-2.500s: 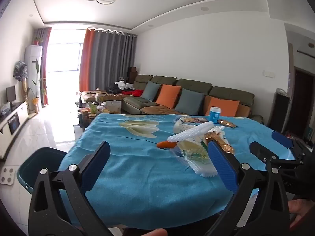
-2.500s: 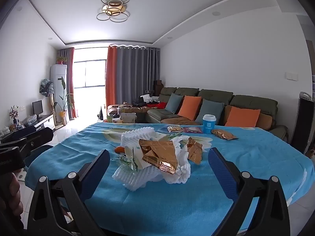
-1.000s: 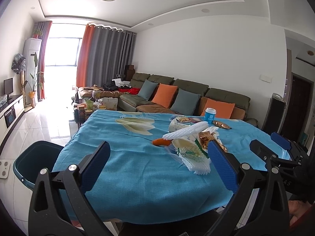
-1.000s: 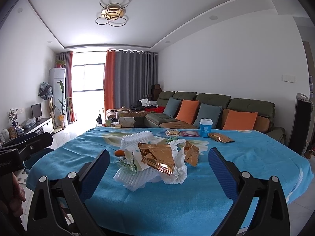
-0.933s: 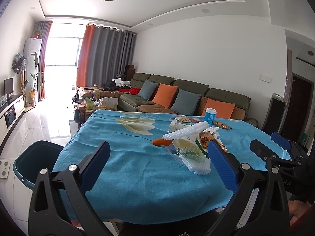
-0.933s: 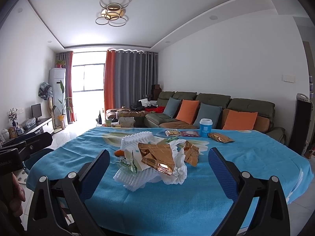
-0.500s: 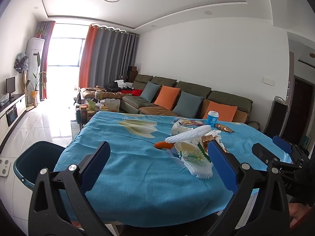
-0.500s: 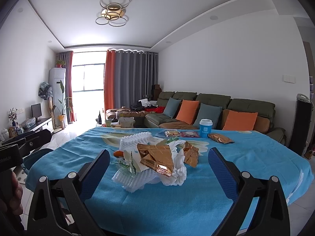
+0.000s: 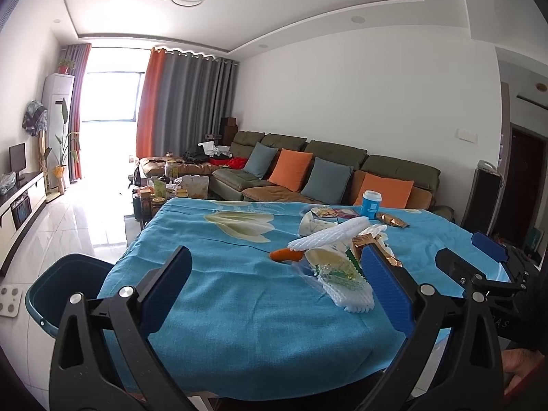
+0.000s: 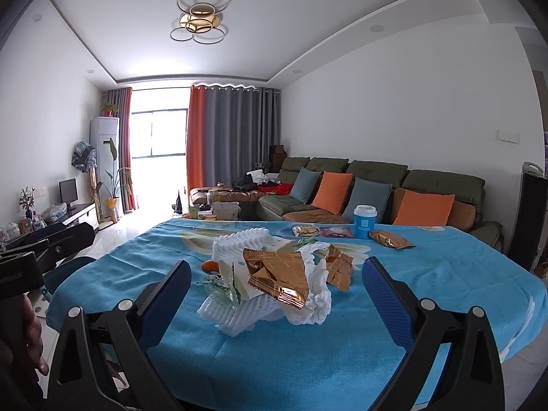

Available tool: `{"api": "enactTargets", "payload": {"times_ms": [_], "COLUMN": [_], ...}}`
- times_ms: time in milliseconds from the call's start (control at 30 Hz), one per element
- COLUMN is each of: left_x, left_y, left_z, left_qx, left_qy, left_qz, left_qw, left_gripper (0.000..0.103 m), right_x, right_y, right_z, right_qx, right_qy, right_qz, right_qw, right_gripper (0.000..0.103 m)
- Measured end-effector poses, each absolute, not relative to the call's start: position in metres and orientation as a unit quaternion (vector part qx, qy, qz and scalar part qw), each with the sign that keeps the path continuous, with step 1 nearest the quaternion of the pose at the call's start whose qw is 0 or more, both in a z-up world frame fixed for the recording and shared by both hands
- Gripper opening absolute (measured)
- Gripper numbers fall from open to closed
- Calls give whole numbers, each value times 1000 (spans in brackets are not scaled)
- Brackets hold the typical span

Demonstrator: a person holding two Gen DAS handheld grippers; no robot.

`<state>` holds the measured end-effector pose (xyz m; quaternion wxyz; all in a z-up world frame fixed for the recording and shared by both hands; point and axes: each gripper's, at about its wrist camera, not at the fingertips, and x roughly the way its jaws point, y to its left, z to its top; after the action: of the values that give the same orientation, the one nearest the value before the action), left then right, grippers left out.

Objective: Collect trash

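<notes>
both grippers [image 9: 277,287] [image 10: 274,298] gape empty over blue tablecloth [image 10: 428,274]; trash pile [image 10: 274,274] central, sofa [image 10: 376,178] behind.

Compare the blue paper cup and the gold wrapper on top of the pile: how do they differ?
The blue paper cup stands upright with a white lid, alone near the table's far edge; the gold wrapper lies crumpled and shiny on the white foam netting, nearer the cameras. The cup keeps its shape; the wrapper is creased. Both are on the blue tablecloth.
</notes>
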<state>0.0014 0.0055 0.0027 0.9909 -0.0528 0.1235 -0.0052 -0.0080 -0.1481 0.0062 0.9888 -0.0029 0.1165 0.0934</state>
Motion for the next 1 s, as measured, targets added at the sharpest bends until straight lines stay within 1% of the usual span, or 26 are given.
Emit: {"api": "enactTargets", "payload": {"times_ms": [1000], "left_x": [25], "left_y": [-2], "left_z": [6], "left_qx": [-39], "left_qy": [144], "left_qz": [-22], "left_qw": [989], "left_gripper": [97], "right_x": [16], "right_y": [-147], "right_z": [-2], "right_qx": [-14], "right_qy": [143], "right_qz": [91], "right_qw": [985], "right_gripper": [96]}}
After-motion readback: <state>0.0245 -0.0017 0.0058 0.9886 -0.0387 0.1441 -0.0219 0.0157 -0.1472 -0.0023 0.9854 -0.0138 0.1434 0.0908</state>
